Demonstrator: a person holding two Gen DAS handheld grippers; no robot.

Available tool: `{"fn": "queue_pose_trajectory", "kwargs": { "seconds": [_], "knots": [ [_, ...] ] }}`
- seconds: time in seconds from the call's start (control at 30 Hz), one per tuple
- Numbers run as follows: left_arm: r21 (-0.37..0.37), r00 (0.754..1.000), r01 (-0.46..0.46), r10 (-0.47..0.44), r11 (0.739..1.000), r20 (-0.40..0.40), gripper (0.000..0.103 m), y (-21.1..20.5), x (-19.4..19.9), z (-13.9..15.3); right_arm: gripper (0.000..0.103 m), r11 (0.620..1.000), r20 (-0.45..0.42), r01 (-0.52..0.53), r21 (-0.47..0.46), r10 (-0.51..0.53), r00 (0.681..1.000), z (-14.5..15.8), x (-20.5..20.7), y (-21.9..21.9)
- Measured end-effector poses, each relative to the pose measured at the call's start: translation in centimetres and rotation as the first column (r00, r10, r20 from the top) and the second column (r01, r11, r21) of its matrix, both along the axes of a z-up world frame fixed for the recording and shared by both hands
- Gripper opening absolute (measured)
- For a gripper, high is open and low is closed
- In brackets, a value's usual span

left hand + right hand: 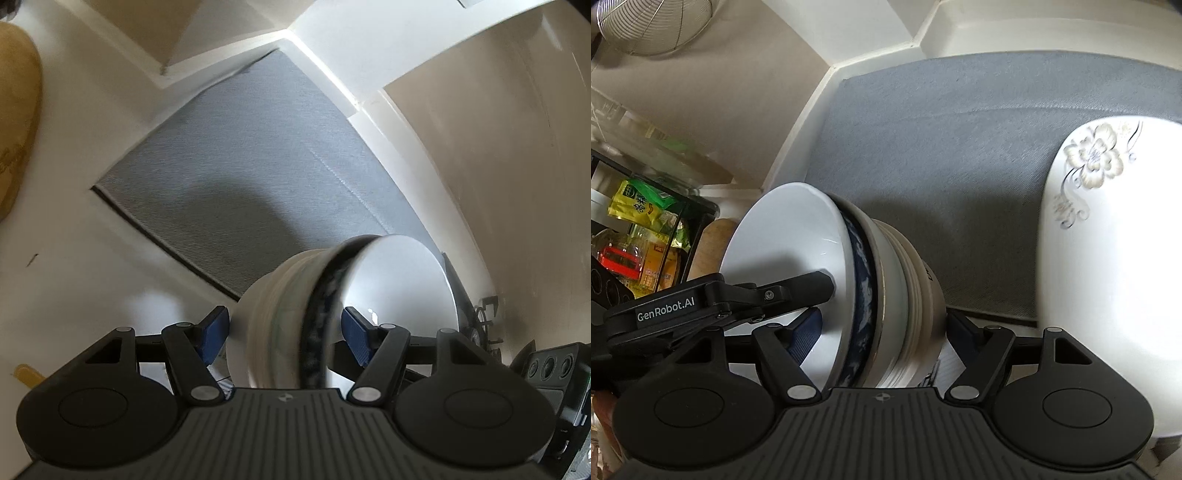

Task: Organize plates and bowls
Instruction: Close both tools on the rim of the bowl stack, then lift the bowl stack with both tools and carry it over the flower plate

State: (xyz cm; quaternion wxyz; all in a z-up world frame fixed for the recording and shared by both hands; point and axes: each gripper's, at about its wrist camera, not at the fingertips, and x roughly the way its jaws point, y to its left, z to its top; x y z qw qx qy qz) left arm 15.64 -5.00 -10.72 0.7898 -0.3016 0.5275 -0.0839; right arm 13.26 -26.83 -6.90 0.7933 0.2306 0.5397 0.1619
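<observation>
A nested stack of bowls (295,314), white with a dark blue patterned one among them, lies tilted on its side between both grippers. My left gripper (282,328) is shut on the stack across its sides, blue pads against it. My right gripper (882,328) is shut on the same bowl stack (871,288) from the other side. The left gripper's finger (798,286) reaches into the top white bowl. A white plate with a flower print (1108,258) stands at the right, close to the stack.
A grey mat (251,177) lines the shelf floor inside a white cabinet (332,74); it also shows in the right wrist view (960,140). A black rack with food packets (646,221) and a wire basket (653,22) are at the left.
</observation>
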Motion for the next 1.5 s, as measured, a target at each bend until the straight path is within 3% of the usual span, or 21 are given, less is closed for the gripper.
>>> {"fn": "queue_pose_trajectory", "kwargs": {
  "seconds": [0.2,0.53,0.97,1.5],
  "knots": [
    [0.017,1.000,-0.002,0.002,1.000,-0.008,0.072,-1.3,1.0,-0.7,0.070,0.999,0.012,0.006,-0.050,-0.006,1.000,0.2,0.8,-0.9],
    [-0.003,0.999,-0.009,0.009,1.000,-0.033,0.071,-1.6,1.6,-0.9,0.066,0.999,-0.018,0.031,-0.026,-0.031,0.999,-0.9,1.7,-1.9],
    [-0.021,0.999,0.023,-0.024,1.000,-0.047,0.067,-3.1,2.2,-0.8,0.063,0.995,0.017,0.083,-0.048,-0.082,0.996,-0.4,2.6,-4.4],
    [-0.035,1.000,0.004,-0.005,0.999,-0.023,0.067,-3.2,2.2,0.2,0.063,0.995,0.066,0.078,-0.063,-0.074,0.995,0.8,2.9,-4.1]
  ]
}}
